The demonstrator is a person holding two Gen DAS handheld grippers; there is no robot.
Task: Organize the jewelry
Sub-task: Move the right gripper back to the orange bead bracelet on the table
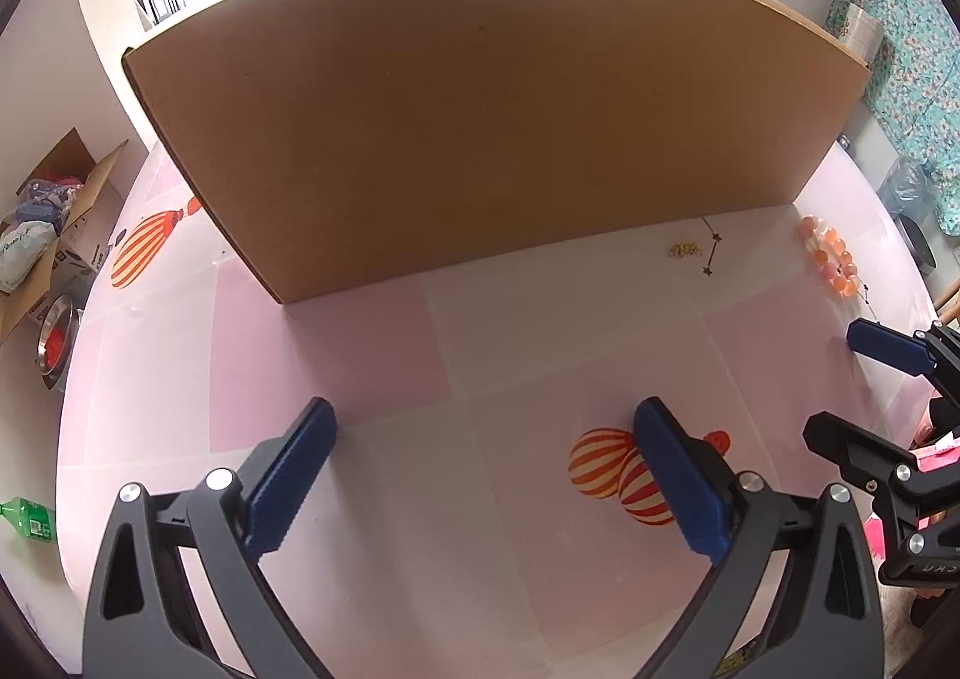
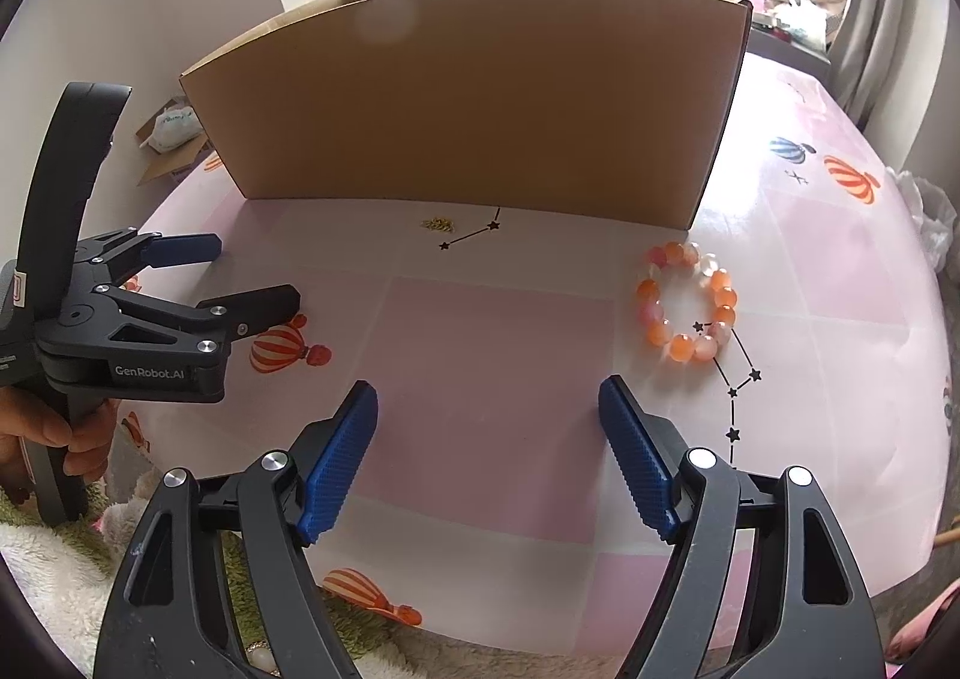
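Jewelry lies on a round table (image 2: 780, 271) covered with a pink checked cloth printed with balloons. Cardboard box (image 2: 468, 97) stands upright at the far side. Left gripper (image 1: 486, 439) hangs over bare cloth, jaws spread wide, nothing between them. Right gripper (image 2: 489, 427) likewise, jaws spread and empty. Orange bead bracelet (image 2: 687, 301) rests near the box's right corner. Small gold chain (image 2: 438, 225) lies just before the box wall, well apart from the bracelet.
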